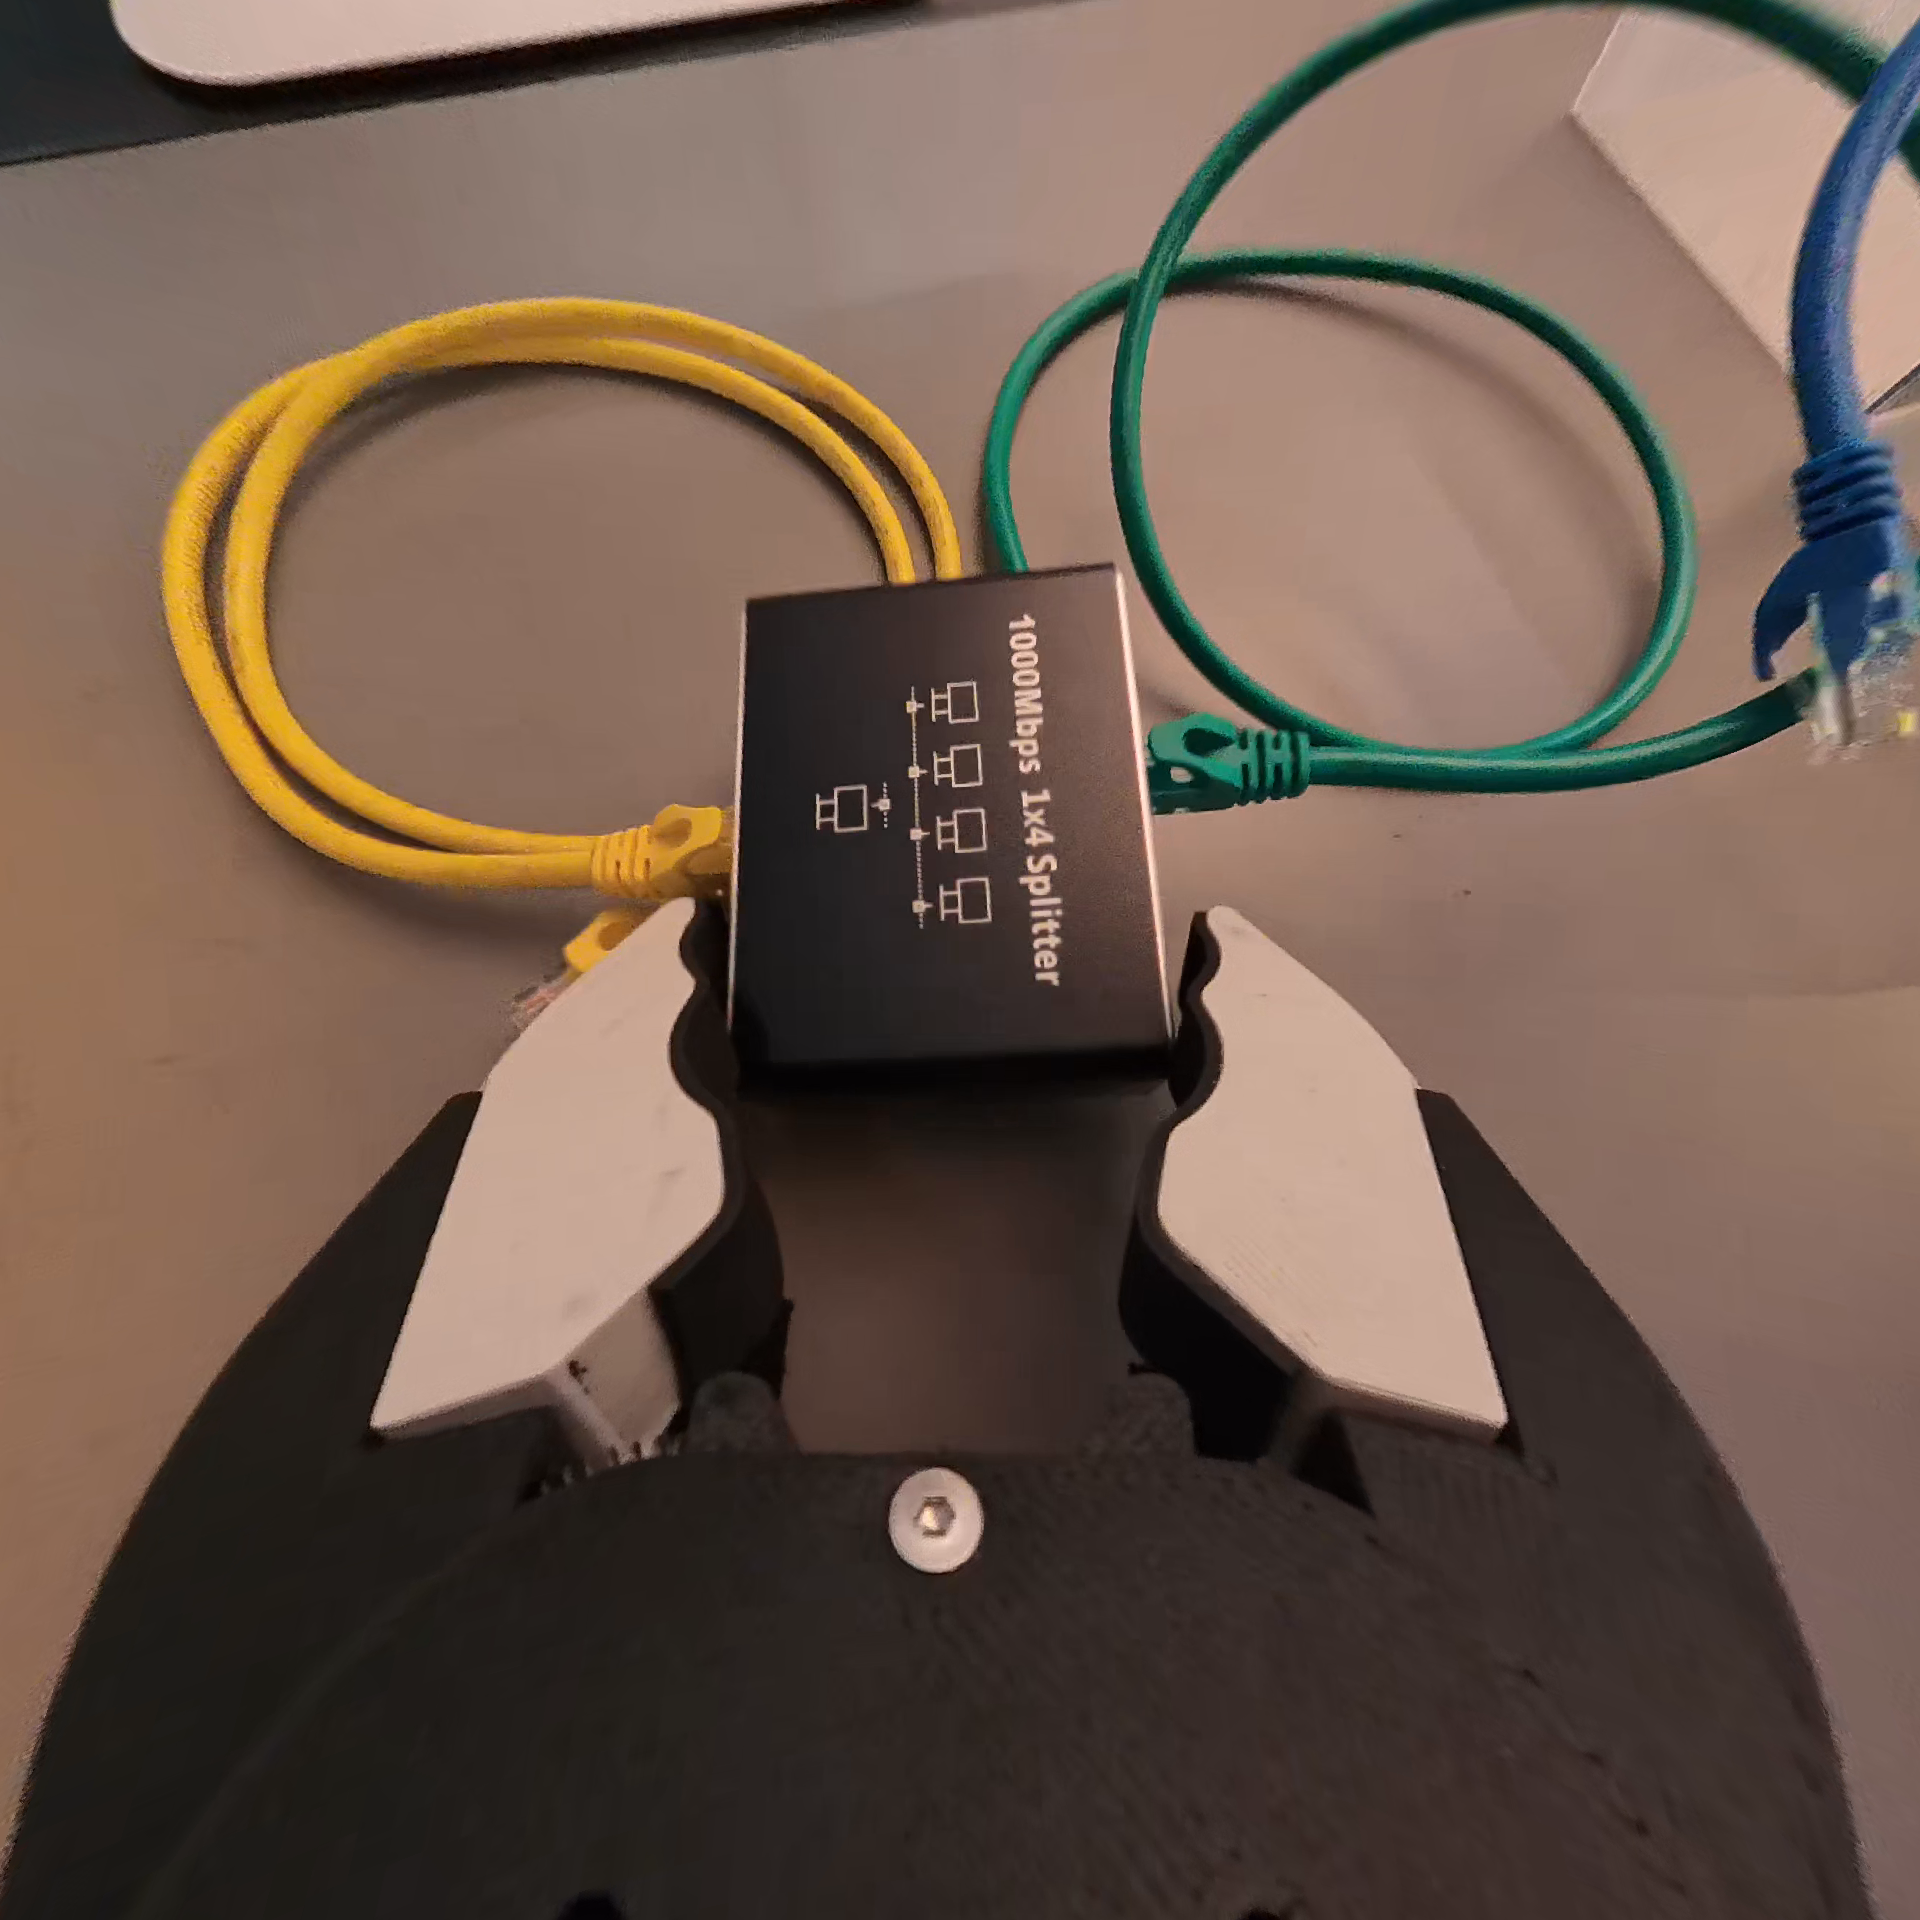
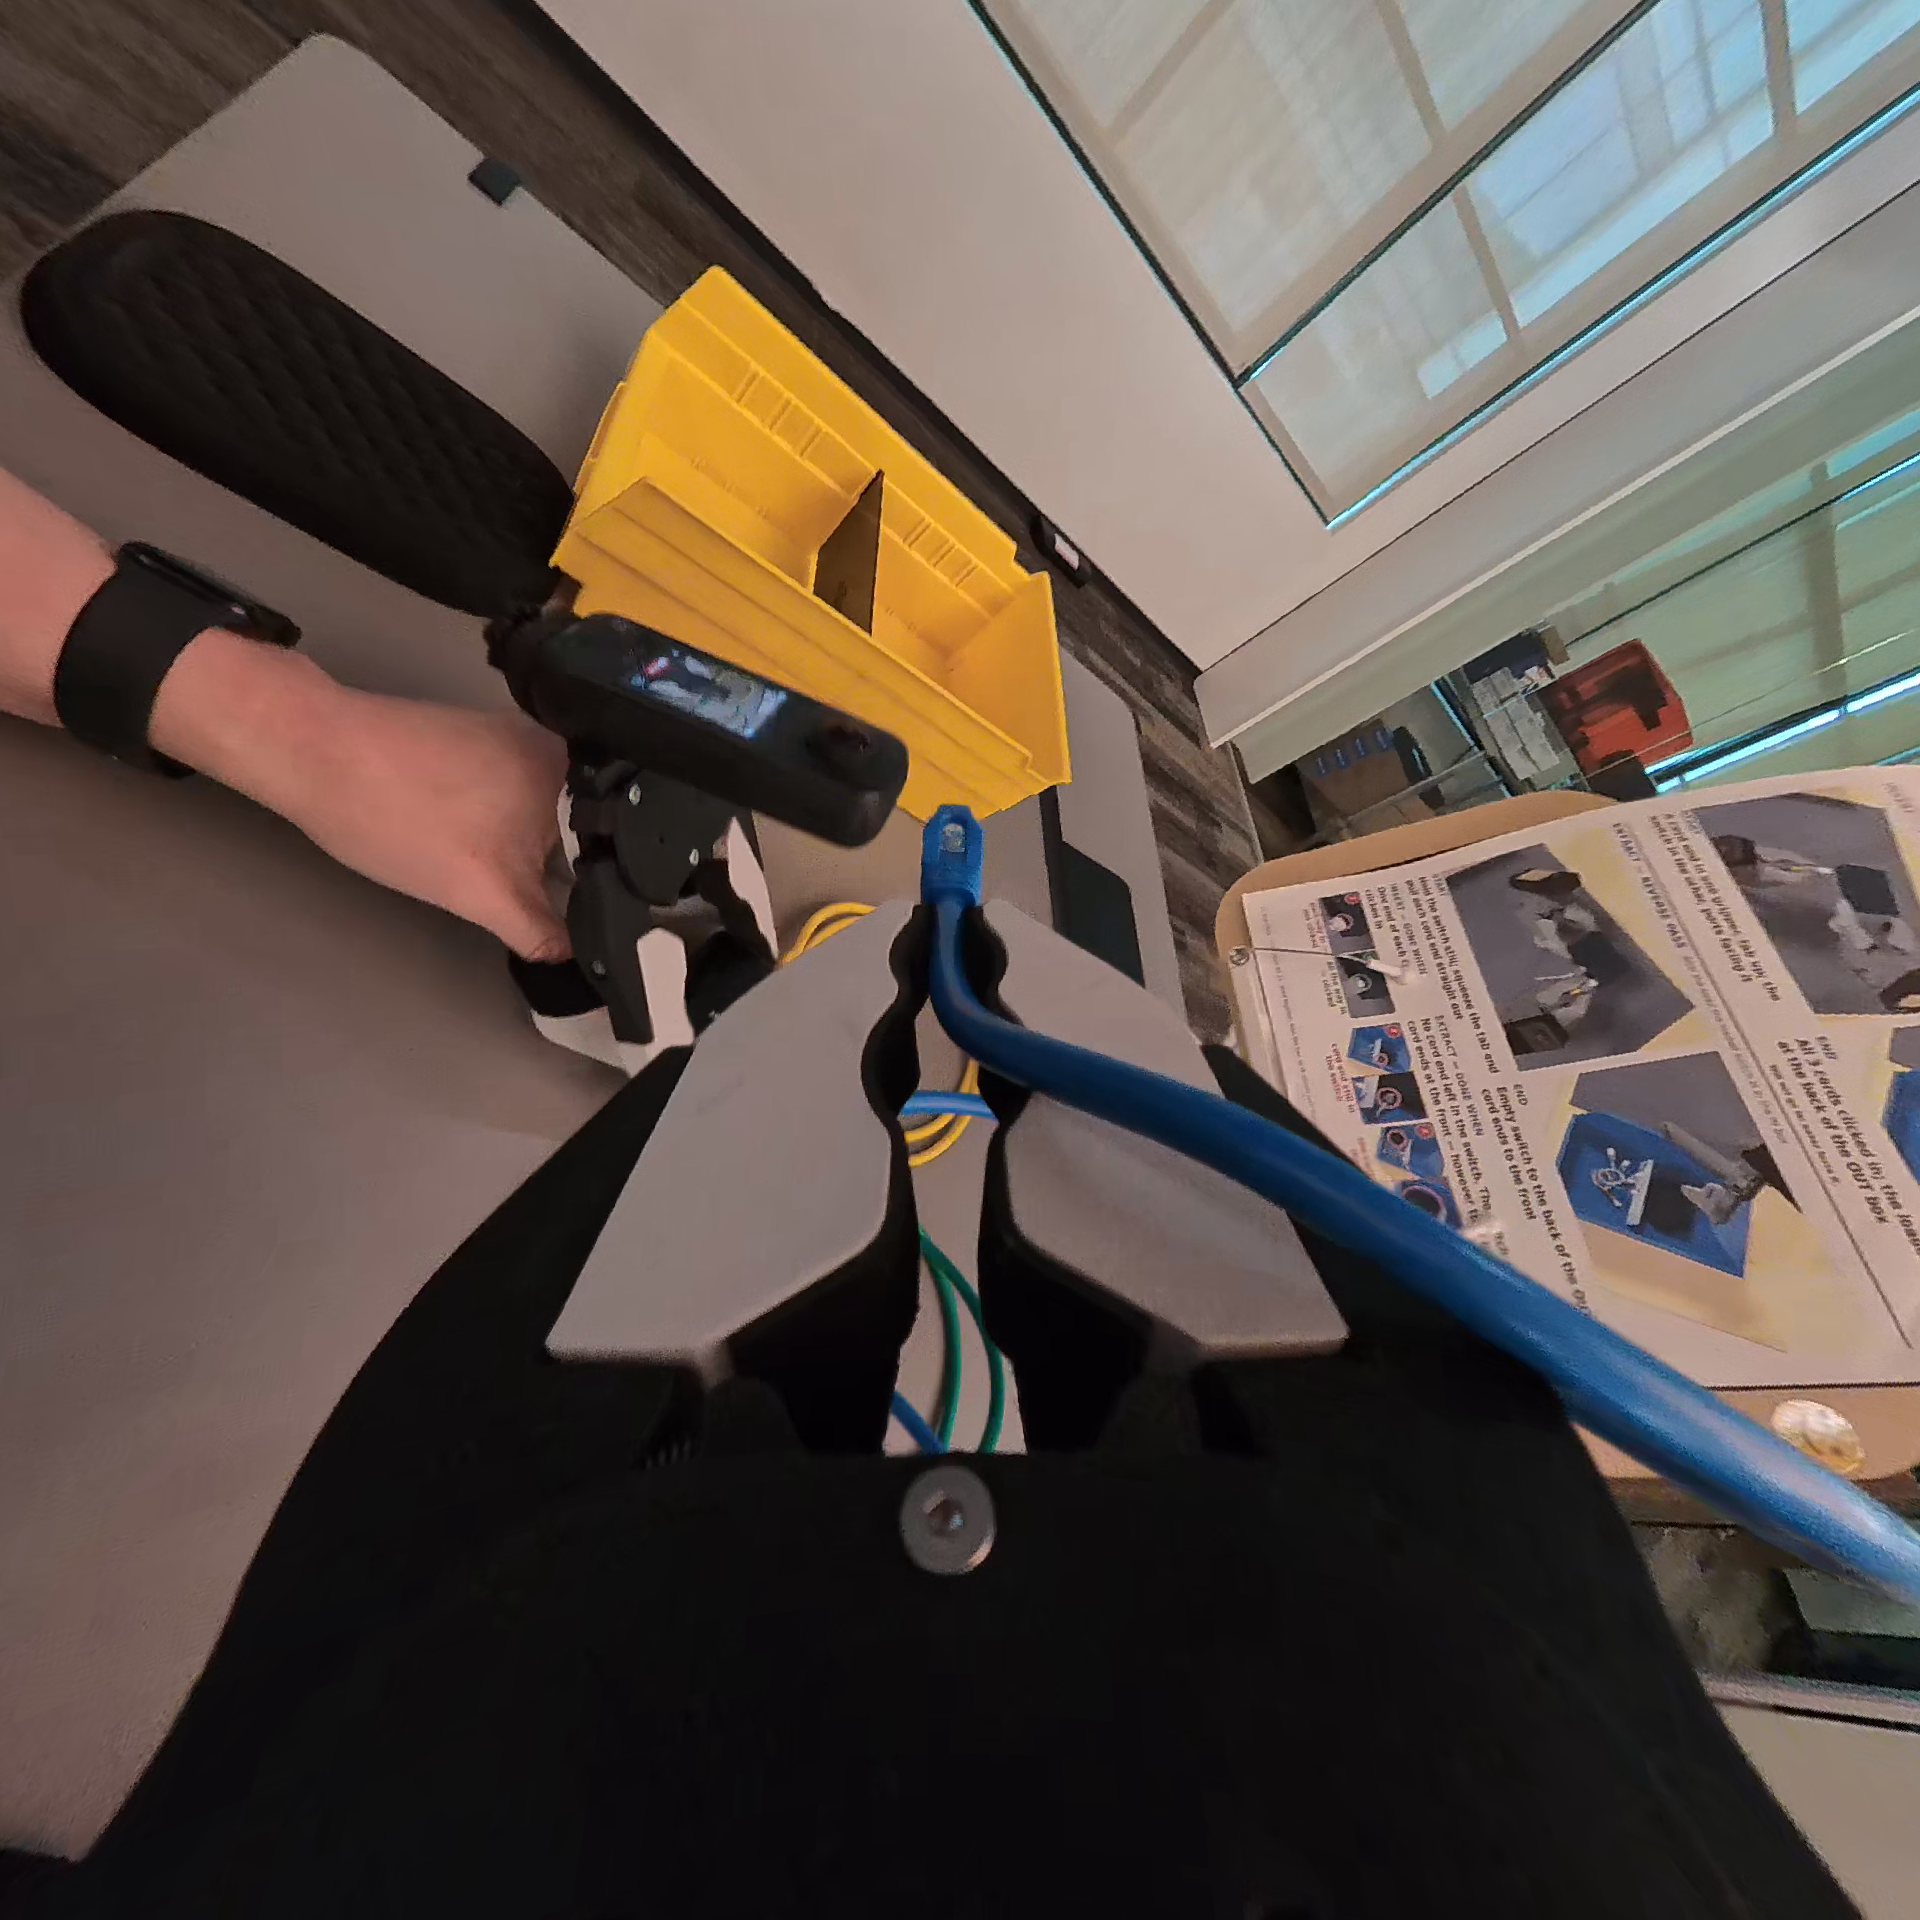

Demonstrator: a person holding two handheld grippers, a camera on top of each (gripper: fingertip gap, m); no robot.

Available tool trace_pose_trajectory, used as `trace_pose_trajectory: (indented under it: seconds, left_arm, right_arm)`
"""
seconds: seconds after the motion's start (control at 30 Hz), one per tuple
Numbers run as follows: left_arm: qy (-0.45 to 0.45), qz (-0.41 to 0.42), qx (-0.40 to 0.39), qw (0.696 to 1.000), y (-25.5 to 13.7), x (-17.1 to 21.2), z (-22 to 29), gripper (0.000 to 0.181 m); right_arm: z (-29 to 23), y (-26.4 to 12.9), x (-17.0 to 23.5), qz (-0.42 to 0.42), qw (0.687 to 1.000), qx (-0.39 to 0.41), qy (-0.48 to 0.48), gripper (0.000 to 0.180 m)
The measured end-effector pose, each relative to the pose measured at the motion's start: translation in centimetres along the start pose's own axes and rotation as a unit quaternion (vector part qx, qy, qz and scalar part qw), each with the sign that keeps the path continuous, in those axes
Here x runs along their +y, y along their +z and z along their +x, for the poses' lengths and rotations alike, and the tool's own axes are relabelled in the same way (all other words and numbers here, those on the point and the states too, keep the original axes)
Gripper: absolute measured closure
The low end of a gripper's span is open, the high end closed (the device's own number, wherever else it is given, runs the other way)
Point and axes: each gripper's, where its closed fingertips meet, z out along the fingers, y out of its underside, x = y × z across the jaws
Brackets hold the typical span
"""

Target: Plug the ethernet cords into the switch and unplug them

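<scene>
A black switch box [image 1: 940, 821] lies on the grey table. My left gripper [image 1: 951, 971] is shut on its near end. A yellow cord [image 1: 260, 665] is plugged into the switch's left side, and its other plug lies loose by my left finger. A green cord [image 1: 1226, 769] is plugged into the right side. My right gripper [image 2: 940, 935] is shut on a blue cord [image 2: 1247, 1132] just behind its plug [image 2: 951, 847], held in the air. That blue plug [image 1: 1839, 634] hangs at the right of the left wrist view, apart from the switch.
A yellow bin [image 2: 821, 561] stands behind the left gripper [image 2: 665, 935], which a person's hand [image 2: 416, 790] holds. A printed instruction sheet [image 2: 1621, 1049] lies at the right. A white box [image 1: 1766, 187] sits at the far right of the table. Some 25 cm of space lies between my two pairs of fingers.
</scene>
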Motion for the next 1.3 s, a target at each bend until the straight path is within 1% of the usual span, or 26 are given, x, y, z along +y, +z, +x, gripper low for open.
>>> trace_pose_trajectory:
  seconds: [0.23,0.3,0.37,0.5,0.63,0.73,0.8,0.9,1.0,1.1,1.2,1.3]
  left_arm:
    - [-0.020,0.018,0.021,0.999,-0.9,-0.1,-0.6,0.099]
    - [-0.024,0.026,0.023,0.999,-1.1,-0.3,-0.8,0.099]
    - [-0.027,0.035,0.022,0.999,-1.4,-0.6,-1.0,0.099]
    - [-0.050,0.052,0.039,0.997,-1.9,-1.0,-1.3,0.099]
    - [-0.073,0.070,0.053,0.993,-2.4,-1.5,-1.6,0.099]
    - [-0.098,0.090,0.070,0.989,-2.9,-2.0,-1.8,0.100]
    - [-0.114,0.107,0.081,0.984,-3.3,-2.5,-1.9,0.100]
    - [-0.153,0.131,0.113,0.973,-4.1,-3.1,-2.0,0.100]
    - [-0.177,0.163,0.133,0.962,-5.0,-3.9,-2.3,0.100]
    - [-0.190,0.204,0.148,0.949,-6.2,-4.9,-2.6,0.100]
    - [-0.213,0.246,0.172,0.930,-7.5,-5.8,-2.8,0.100]
    - [-0.231,0.282,0.184,0.913,-8.8,-6.5,-3.3,0.100]
  right_arm:
    - [-1.1,2.4,1.8,-0.048,0.999,-0.022,0.008,0.173]
    - [-1.0,2.5,2.2,-0.063,0.998,-0.018,0.010,0.173]
    - [-0.5,2.0,2.0,-0.059,0.998,-0.007,0.018,0.173]
    - [1.2,-0.6,-0.4,-0.010,0.999,0.029,0.042,0.173]
    - [2.2,-4.4,-4.6,0.053,0.995,0.069,0.049,0.173]
    - [1.6,-6.6,-7.6,0.082,0.993,0.076,0.048,0.174]
    - [0.7,-6.9,-8.7,0.080,0.993,0.067,0.052,0.174]
    - [-0.5,-6.0,-8.9,0.049,0.995,0.041,0.079,0.173]
    - [-1.3,-4.6,-8.0,0.013,0.993,0.016,0.116,0.173]
    - [-1.5,-2.2,-6.5,-0.013,0.987,-0.002,0.159,0.173]
    - [-1.8,0.6,-4.8,-0.026,0.980,-0.024,0.198,0.173]
    - [-2.6,3.1,-3.8,-0.031,0.978,-0.046,0.202,0.174]
